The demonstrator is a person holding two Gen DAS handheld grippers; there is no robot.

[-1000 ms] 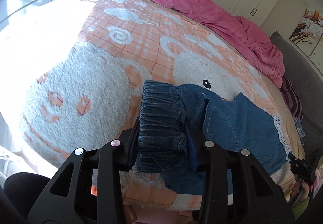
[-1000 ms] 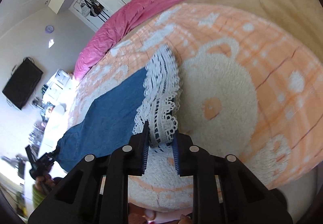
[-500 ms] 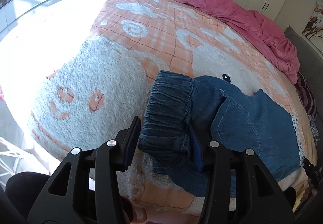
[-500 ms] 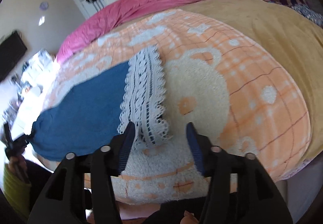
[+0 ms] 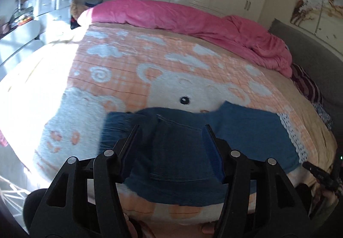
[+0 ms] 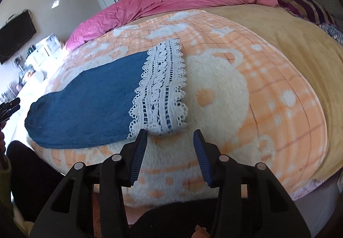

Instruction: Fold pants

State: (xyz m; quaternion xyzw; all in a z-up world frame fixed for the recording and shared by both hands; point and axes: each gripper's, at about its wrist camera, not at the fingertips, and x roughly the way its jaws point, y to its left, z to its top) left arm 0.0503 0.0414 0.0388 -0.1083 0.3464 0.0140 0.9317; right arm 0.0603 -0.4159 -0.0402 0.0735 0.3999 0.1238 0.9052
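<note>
The blue denim pants [image 5: 186,152] with white lace hem [image 6: 160,92] lie flat on the peach fleece bear-print blanket [image 5: 128,79] covering the bed. At 9 o'clock the left gripper [image 5: 171,130] is opening, pads clear of the waistband seen between them. At 3 o'clock the right gripper [image 6: 170,135] is closing on nothing, just short of the hem.

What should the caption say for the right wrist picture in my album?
Right gripper closing, empty, by the lace hem of blue pants.
</note>
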